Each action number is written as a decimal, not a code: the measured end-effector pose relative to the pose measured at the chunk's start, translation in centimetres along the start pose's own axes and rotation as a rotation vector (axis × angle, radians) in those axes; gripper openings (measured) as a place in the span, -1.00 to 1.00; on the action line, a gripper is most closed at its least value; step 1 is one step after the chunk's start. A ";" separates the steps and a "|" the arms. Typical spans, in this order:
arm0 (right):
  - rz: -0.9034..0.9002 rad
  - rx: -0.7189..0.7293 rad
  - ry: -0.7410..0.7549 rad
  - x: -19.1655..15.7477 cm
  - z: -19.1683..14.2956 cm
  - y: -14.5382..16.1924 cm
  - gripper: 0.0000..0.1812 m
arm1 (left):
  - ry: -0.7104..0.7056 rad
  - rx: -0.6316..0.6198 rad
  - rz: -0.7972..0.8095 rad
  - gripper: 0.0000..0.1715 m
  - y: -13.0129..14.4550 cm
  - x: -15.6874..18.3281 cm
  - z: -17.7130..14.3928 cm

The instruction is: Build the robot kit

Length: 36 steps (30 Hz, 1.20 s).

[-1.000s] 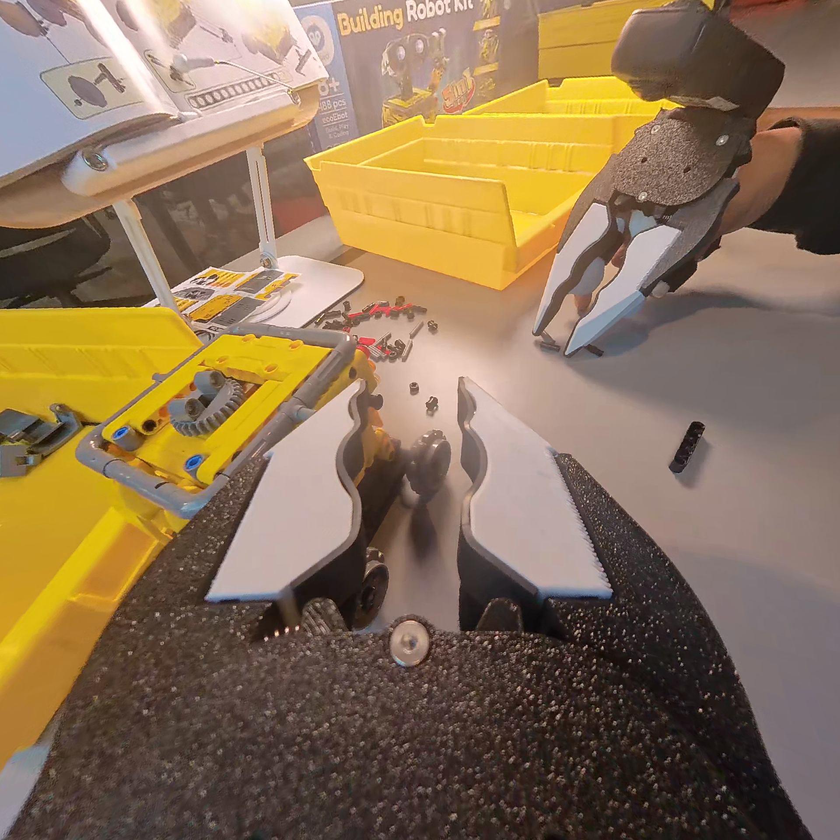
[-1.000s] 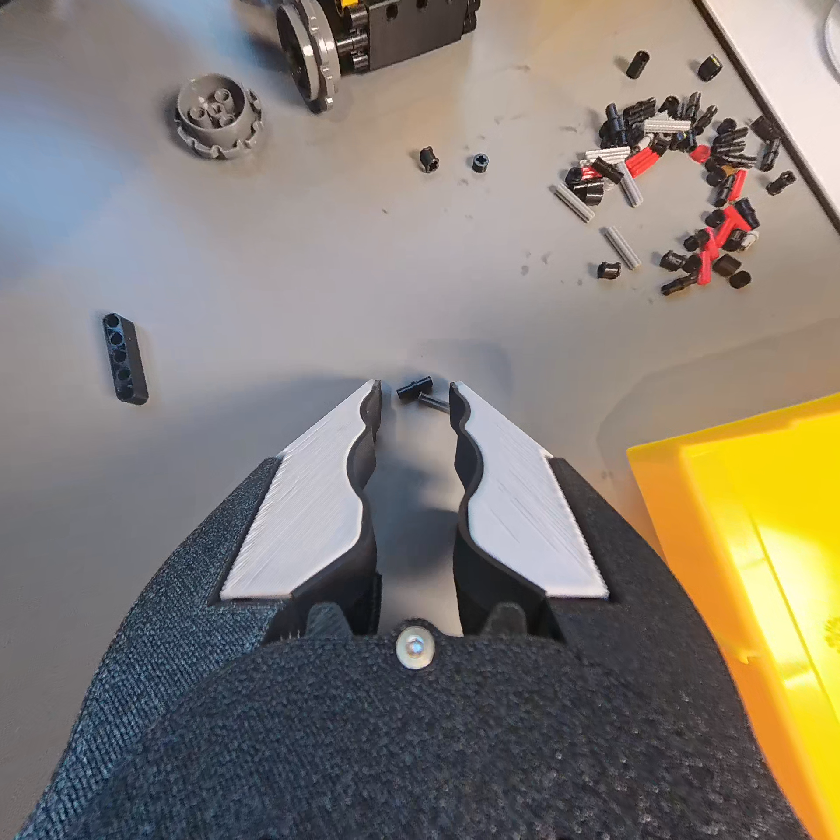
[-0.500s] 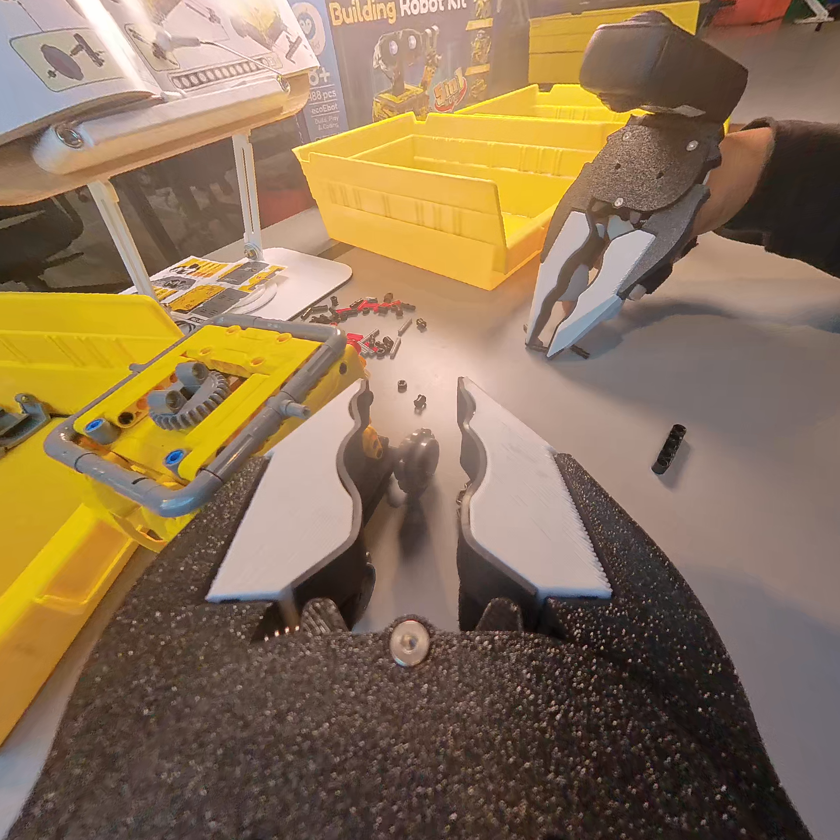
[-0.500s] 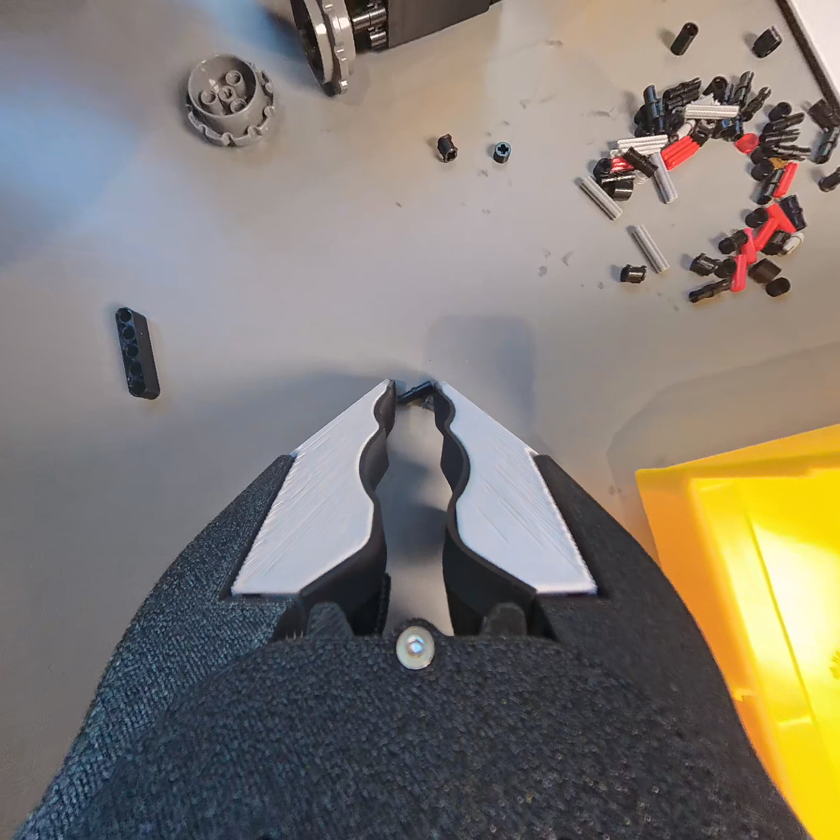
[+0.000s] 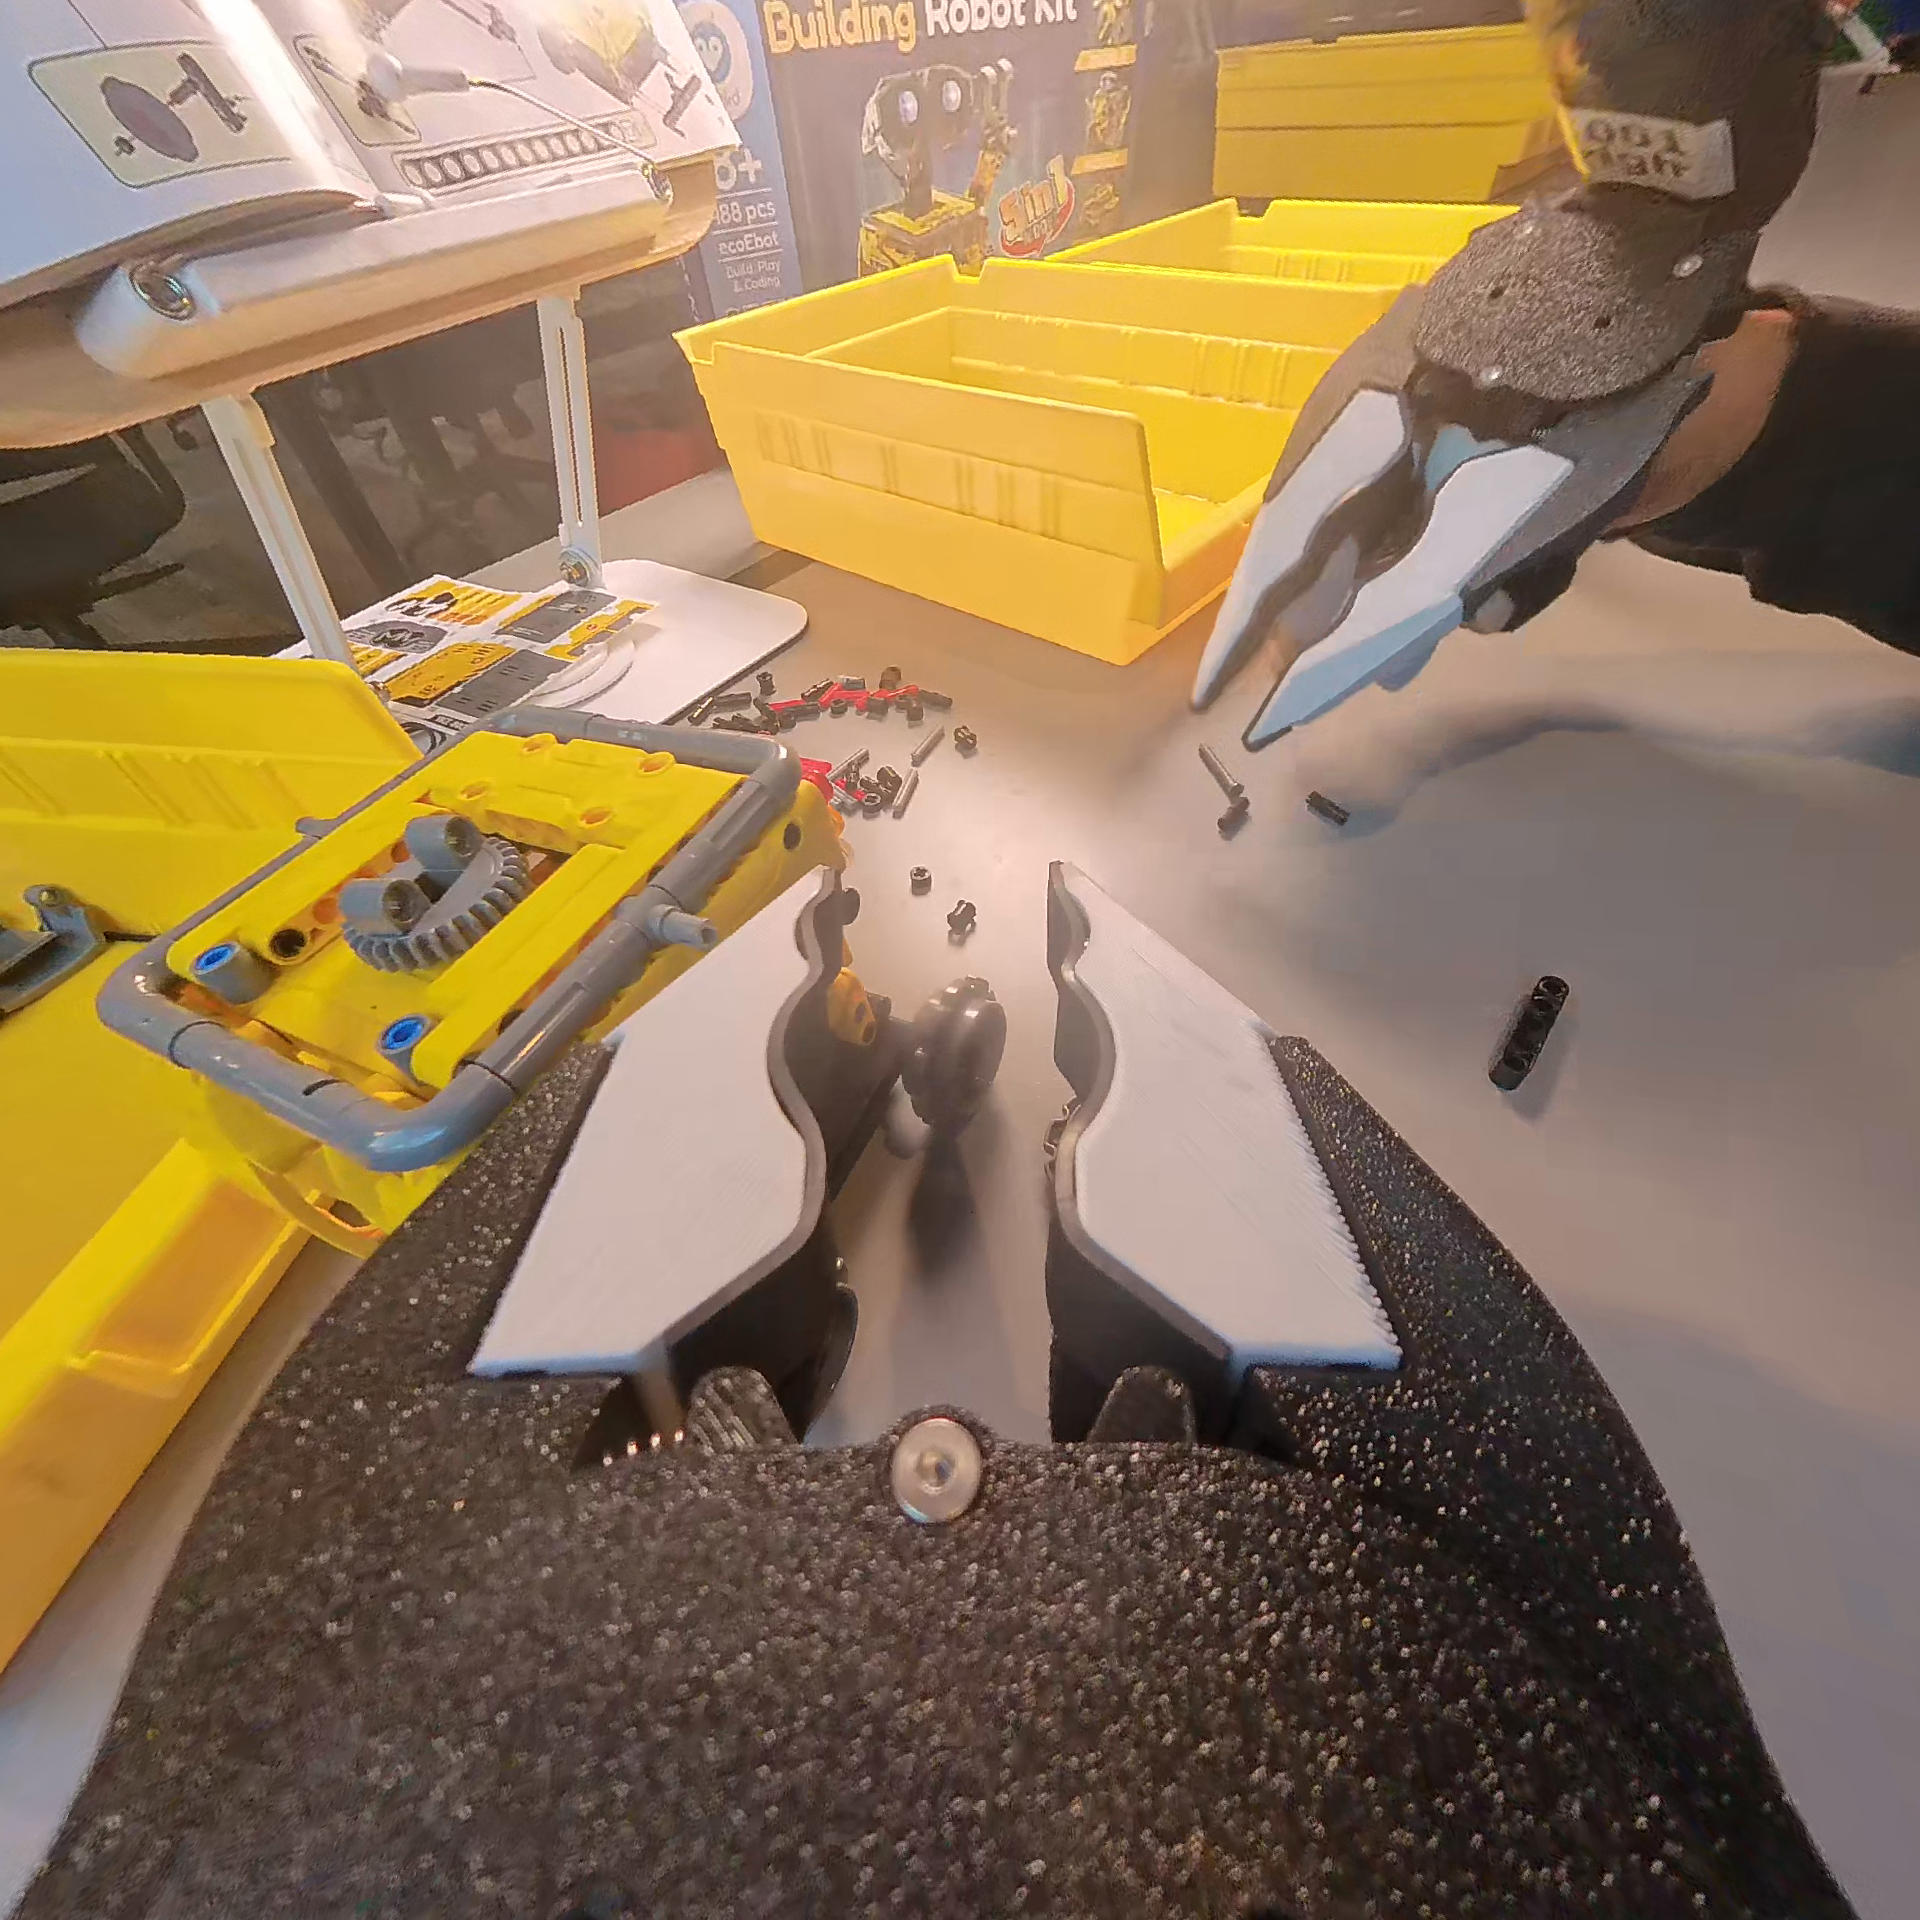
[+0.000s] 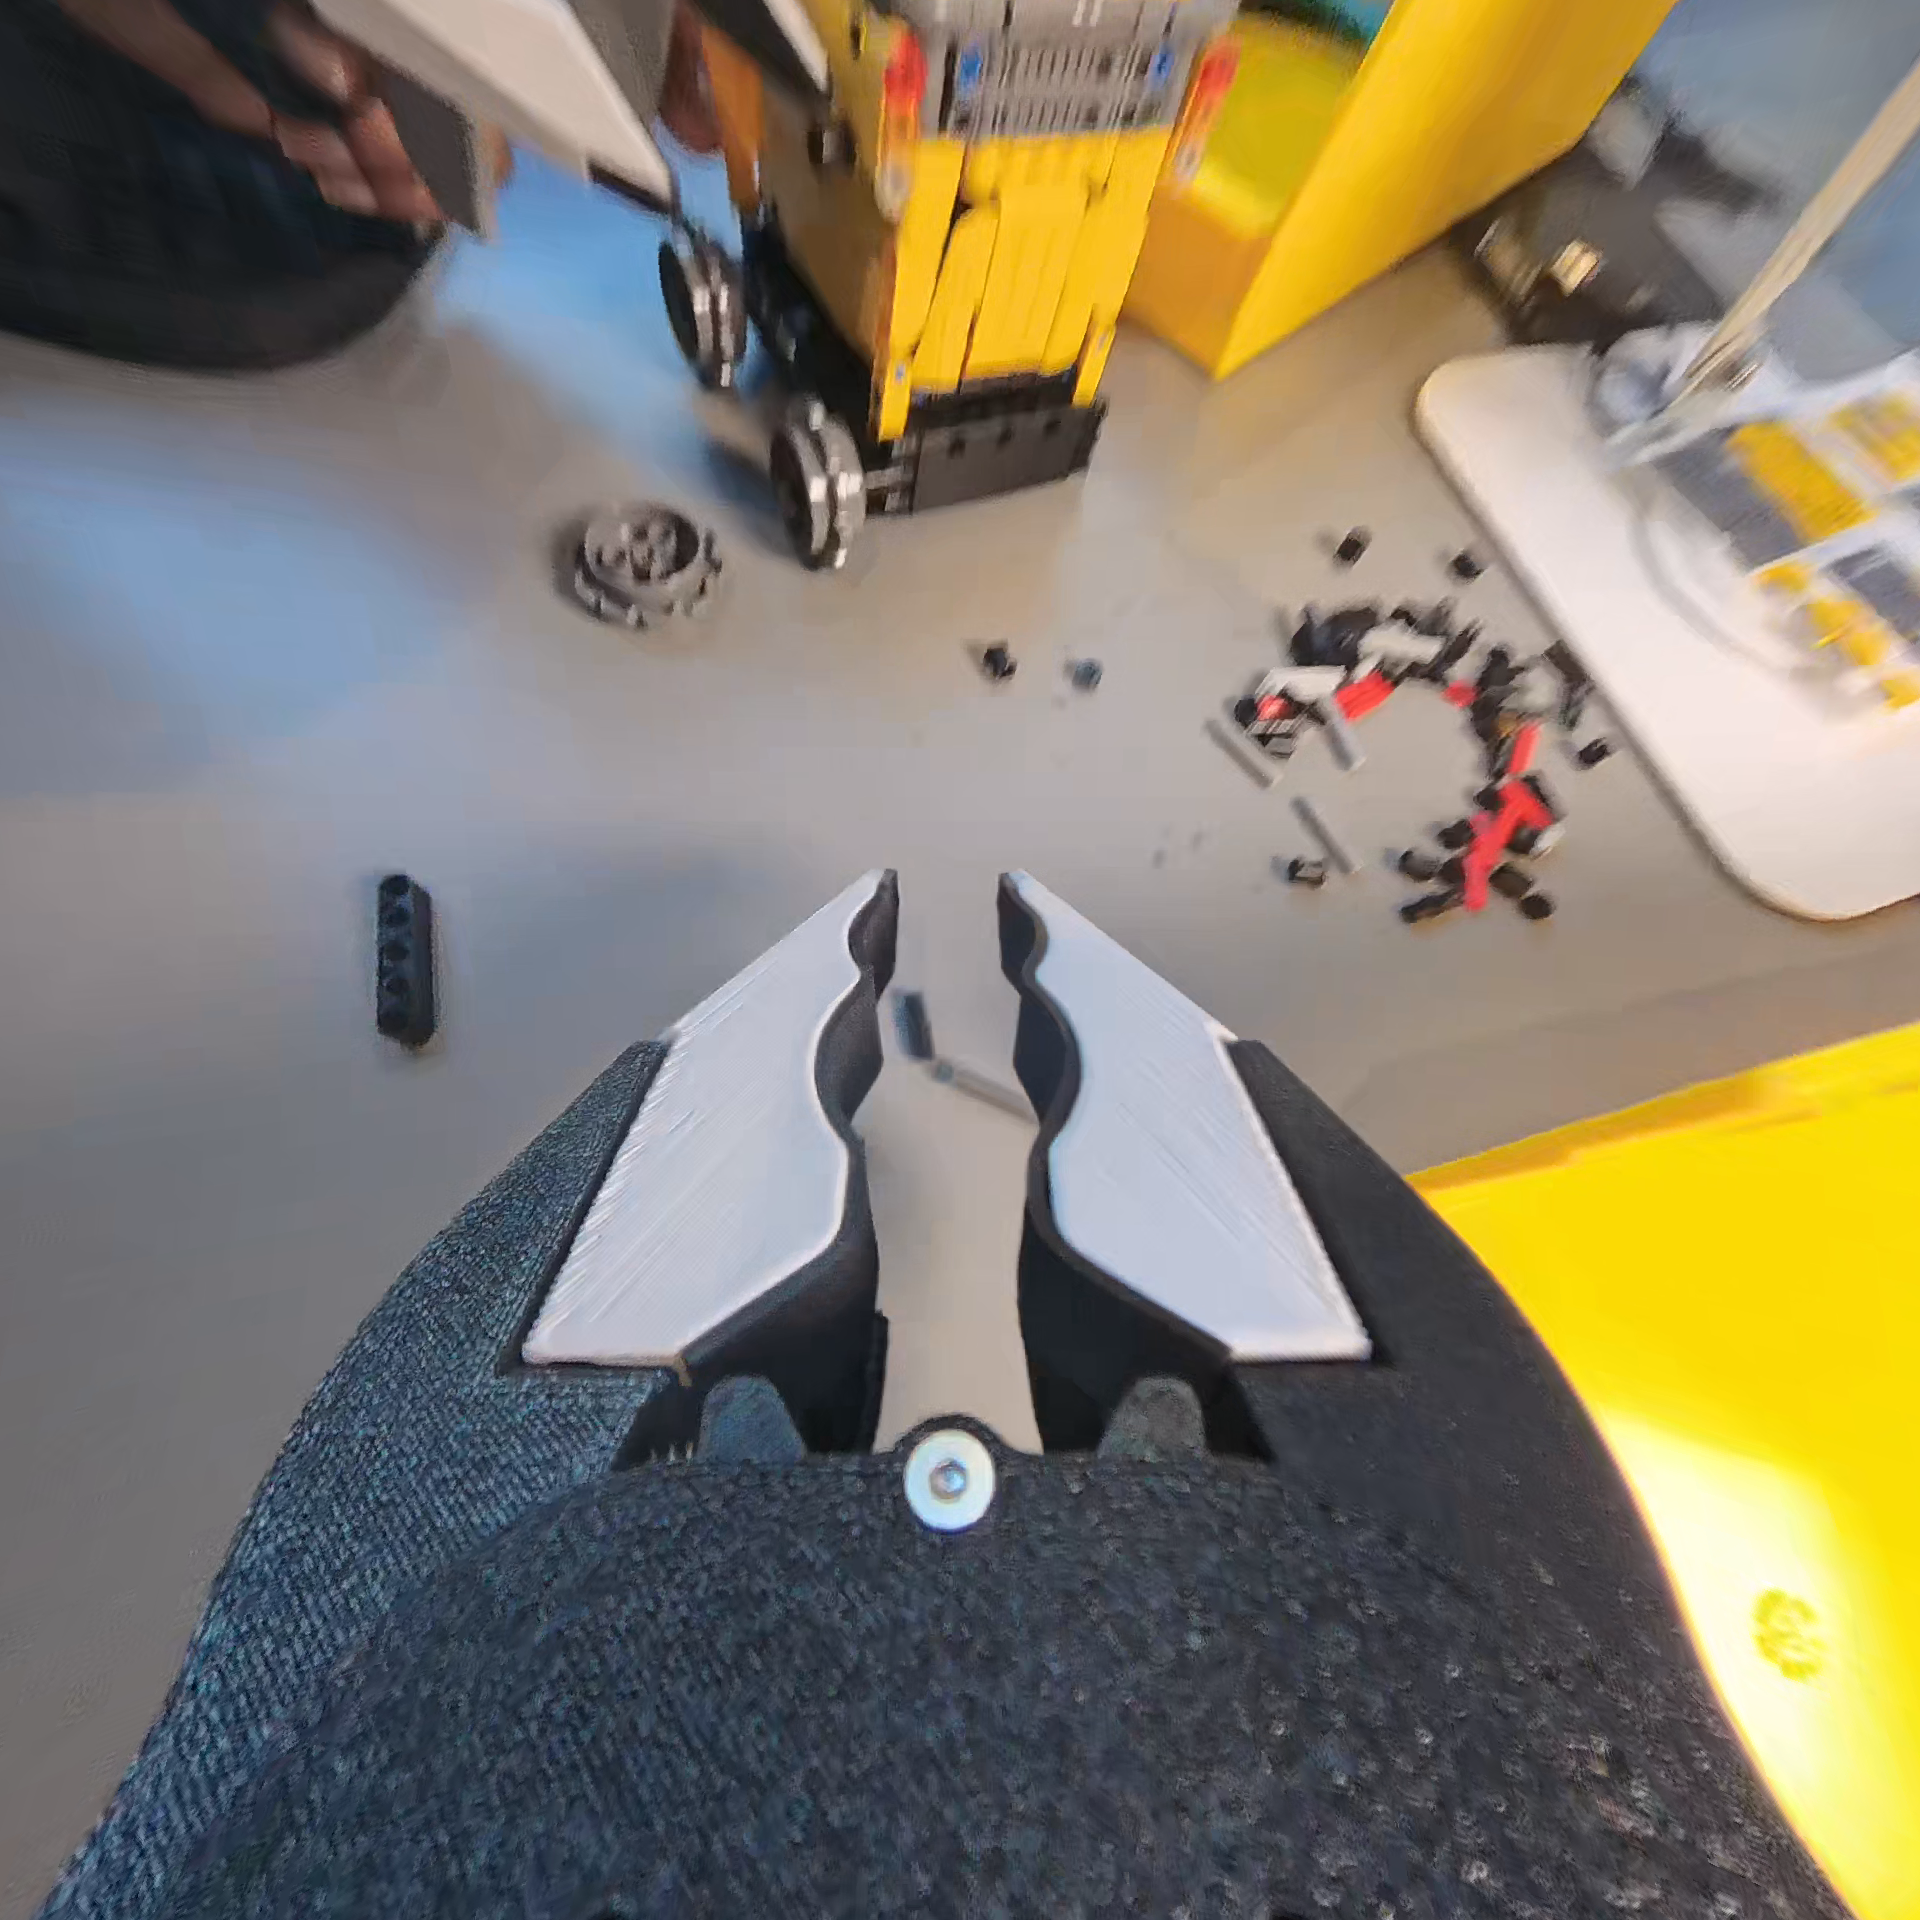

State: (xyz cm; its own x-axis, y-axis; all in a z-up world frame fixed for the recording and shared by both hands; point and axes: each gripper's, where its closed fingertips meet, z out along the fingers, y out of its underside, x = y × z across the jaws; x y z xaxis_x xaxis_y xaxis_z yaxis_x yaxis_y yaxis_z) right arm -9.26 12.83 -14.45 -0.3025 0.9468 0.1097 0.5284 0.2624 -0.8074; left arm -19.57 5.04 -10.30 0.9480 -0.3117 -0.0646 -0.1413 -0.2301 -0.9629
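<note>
A yellow brick-built robot model [image 5: 416, 914] with a grey frame and gear stands at the left; it also shows in the right wrist view [image 6: 987, 260]. My left gripper [image 5: 943, 883] is open, its left finger against the model, one model wheel [image 5: 956, 1049] between the jaws. My right gripper [image 6: 948, 878] is narrowly open and empty, raised off the table; it also shows in the left wrist view [image 5: 1231, 717]. A small black pin [image 6: 912, 1018] and a thin grey axle [image 6: 977, 1081] lie on the table under it.
A black five-hole beam [image 6: 403, 961] and a loose grey toothed wheel [image 6: 644, 566] lie on the grey table. A pile of black, red and grey pins [image 6: 1434, 748] sits by the white book-stand base [image 6: 1621, 665]. Yellow bins [image 5: 935, 488] stand behind, another [image 6: 1662, 1351] at the right. There is about 15 centimetres between the tips of the two grippers. The thin grey axle [image 6: 977, 1081] is closer to my right gripper, around 5 centimetres from its tips; the left tips are 20 centimetres off. It turns up in the left wrist view [image 5: 1226, 788] as well.
My right gripper narrowed its jaws around the small pin, then lifted and tilted up without it; the pin and axle stay on the table. My left gripper has barely moved.
</note>
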 end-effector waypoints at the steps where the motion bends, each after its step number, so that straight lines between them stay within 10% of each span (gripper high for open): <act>1: -0.014 0.076 0.029 0.4 -0.5 -1.1 -0.77 | -0.001 0.002 -0.001 -0.57 0.0 0.0 0.0; 10: 0.076 0.619 0.242 3.2 -5.8 -7.9 -0.40 | -0.007 0.071 0.004 -0.51 -1.1 0.0 -0.3; 36: 0.076 0.630 0.384 4.5 -6.2 -7.1 -0.31 | -0.282 0.241 -0.044 -0.23 -4.1 -5.1 -3.7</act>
State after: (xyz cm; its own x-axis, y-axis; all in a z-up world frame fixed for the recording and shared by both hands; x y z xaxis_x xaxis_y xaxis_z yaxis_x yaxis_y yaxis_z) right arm -9.49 16.38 -4.63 0.0766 0.9870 0.1416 -0.0538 0.1459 -0.9878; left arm -24.82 4.19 -5.02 0.9977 -0.0322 -0.0596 -0.0597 -0.0036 -0.9982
